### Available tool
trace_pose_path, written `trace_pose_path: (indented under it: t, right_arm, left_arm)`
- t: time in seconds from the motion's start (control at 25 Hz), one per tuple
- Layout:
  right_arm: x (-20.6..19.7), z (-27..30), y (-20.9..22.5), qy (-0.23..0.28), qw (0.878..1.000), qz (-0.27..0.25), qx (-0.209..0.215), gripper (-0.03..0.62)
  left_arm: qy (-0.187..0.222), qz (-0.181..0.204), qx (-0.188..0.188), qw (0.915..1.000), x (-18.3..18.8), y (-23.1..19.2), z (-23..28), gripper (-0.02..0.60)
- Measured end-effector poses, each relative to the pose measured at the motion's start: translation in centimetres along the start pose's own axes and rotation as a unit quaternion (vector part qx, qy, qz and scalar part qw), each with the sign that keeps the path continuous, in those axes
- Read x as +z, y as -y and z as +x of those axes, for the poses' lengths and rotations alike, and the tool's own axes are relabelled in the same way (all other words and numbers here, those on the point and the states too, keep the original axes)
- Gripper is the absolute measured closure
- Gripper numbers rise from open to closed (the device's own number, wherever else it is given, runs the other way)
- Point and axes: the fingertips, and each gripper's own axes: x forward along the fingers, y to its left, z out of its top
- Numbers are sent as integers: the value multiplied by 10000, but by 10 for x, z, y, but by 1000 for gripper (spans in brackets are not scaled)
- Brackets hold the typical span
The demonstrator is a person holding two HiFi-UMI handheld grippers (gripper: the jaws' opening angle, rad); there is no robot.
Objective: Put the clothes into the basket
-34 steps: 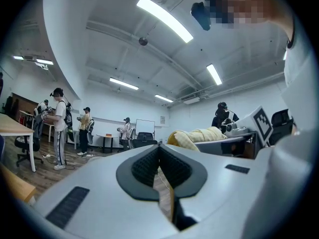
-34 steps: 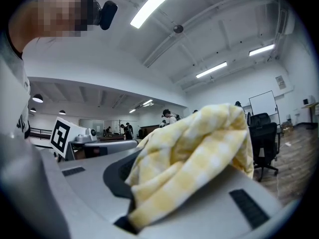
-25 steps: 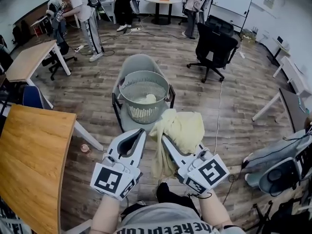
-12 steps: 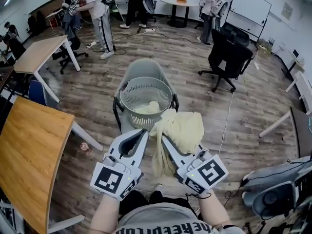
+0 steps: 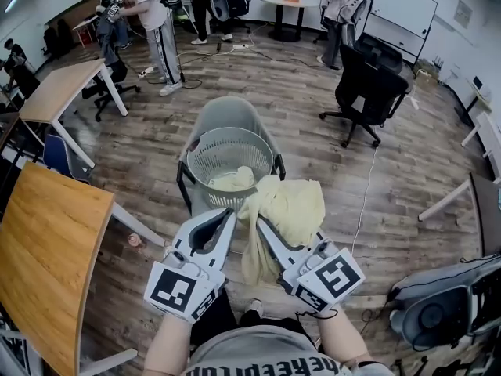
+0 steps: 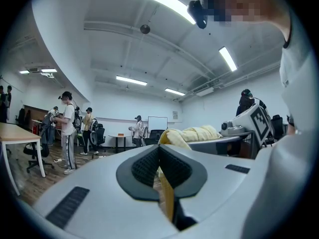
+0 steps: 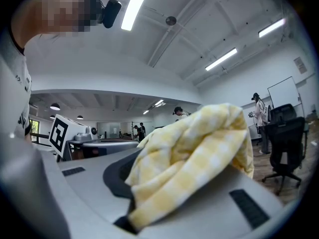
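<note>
A round grey mesh basket [image 5: 196,149] stands on a grey chair [image 5: 228,110] ahead of me, with a pale garment [image 5: 230,180] lying inside. A yellow checked cloth [image 5: 288,208] hangs just this side of the basket. My right gripper [image 5: 263,225] is shut on it, and the fabric [image 7: 194,148] bulges over both jaws in the right gripper view. My left gripper [image 5: 228,216] is beside it with its pads together; a thin yellow strip [image 6: 166,193] of the cloth runs down between them. Both grippers point level toward the basket.
A wooden table [image 5: 47,249] fills the left side, with a second table [image 5: 55,88] behind it. A black office chair [image 5: 372,92] stands at right. A cable [image 5: 362,186] crosses the wood floor. Grey gear [image 5: 446,304] lies at lower right. People [image 5: 153,14] stand at the back.
Both grippers have carried the yellow cloth forward, so the basket and chair now sit a little nearer. The grip on the cloth looks the same.
</note>
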Motion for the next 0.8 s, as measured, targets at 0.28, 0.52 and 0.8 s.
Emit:
trace_pose_path:
  t: [0.28,0.52,0.8]
  right_arm:
    - [4,22,20,40,9997,-8,-245,536]
    - [6,55,31,51,9990,-34,-438,536]
    - [13,96,42,88,9974,-53,-710,536]
  left_arm:
    - [8,25,-182,9998,1,-24,19,568]
    - [-4,-1,-364,9993,1,-56,32,568]
    - [-9,12,-587,9983,4,-99,44,568]
